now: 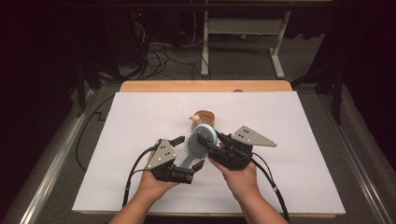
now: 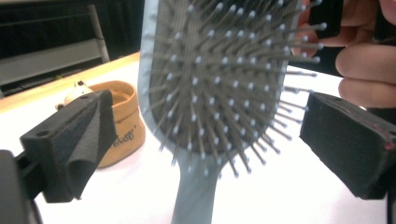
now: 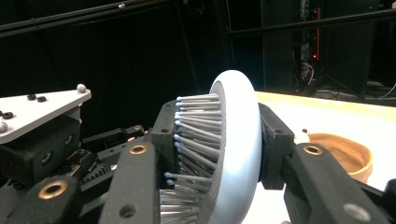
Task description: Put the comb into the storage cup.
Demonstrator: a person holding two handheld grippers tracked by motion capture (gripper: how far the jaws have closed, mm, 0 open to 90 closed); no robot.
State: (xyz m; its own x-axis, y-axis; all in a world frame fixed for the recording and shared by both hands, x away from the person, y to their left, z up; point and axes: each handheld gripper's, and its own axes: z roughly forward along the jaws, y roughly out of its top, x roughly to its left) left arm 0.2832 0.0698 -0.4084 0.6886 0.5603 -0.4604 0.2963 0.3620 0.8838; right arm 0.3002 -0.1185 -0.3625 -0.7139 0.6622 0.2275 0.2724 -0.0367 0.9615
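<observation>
Brush (image 1: 198, 142) stands between the left gripper's (image 2: 205, 154) wide-open jaws, handle toward them, head clamped by the right gripper (image 3: 217, 154).

Both forearms are entering from below, hands converging. The left gripper (image 1: 187, 151) is standing open; the right gripper (image 1: 205, 138) is clamping, apparently fully, angled toward the left gripper.
</observation>
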